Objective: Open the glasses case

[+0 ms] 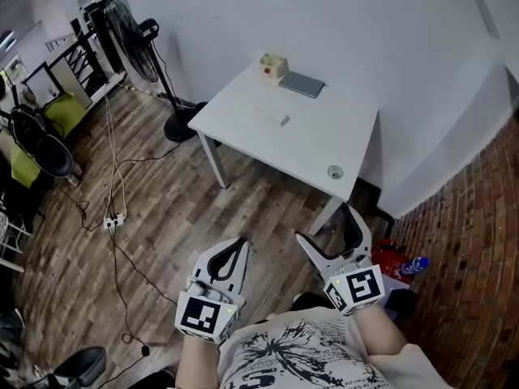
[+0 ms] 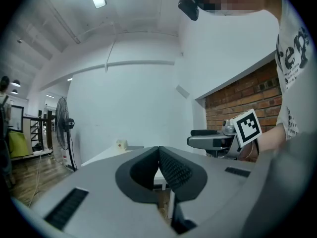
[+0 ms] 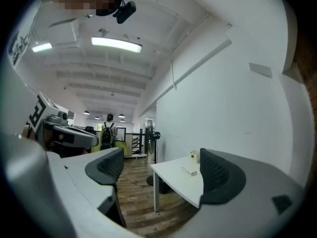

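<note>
White table point(image 1: 316, 136) sits at 12 o'clock, both tongs low at 6: left gripper point(image 1: 241, 241) pinched together on nothing, right gripper point(image 1: 324, 224) spread wide and empty.

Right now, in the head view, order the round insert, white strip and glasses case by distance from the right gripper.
1. Round insert: near corner, closest to the right gripper.
2. White strip: middle.
3. Glasses case: far edge, by the wall.
</note>
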`<action>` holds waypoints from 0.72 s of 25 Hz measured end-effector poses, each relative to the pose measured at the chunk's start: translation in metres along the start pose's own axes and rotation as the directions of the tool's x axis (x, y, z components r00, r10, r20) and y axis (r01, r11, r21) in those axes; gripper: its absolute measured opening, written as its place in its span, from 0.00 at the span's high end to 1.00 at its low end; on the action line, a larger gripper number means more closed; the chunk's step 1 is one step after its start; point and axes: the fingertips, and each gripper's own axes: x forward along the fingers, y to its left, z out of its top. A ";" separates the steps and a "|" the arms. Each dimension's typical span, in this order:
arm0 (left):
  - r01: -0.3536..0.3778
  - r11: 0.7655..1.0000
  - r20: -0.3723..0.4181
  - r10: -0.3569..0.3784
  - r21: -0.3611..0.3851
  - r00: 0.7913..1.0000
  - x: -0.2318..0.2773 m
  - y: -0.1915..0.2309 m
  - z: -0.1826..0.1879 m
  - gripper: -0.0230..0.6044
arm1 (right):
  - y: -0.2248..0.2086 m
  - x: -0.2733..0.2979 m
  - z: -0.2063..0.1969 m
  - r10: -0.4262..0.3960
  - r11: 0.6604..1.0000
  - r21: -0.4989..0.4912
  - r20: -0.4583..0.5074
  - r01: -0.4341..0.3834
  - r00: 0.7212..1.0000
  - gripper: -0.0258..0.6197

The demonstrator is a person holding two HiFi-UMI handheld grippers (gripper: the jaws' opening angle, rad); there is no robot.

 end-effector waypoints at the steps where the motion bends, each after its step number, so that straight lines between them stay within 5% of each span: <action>1: -0.001 1.000 -0.005 0.001 -0.001 1.000 -0.002 0.004 -0.003 0.94 | 0.000 0.004 -0.001 -0.010 1.000 -0.006 -0.004 0.009 1.000 0.20; 9: -0.035 0.999 -0.014 0.035 -0.008 0.999 0.035 0.049 -0.013 0.94 | -0.022 0.058 -0.018 0.001 0.999 -0.037 -0.033 -0.002 0.999 0.19; 18: -0.068 0.997 -0.018 0.068 0.028 0.997 0.150 0.139 0.005 0.94 | -0.095 0.195 -0.027 0.041 0.999 0.010 -0.041 -0.041 0.998 0.19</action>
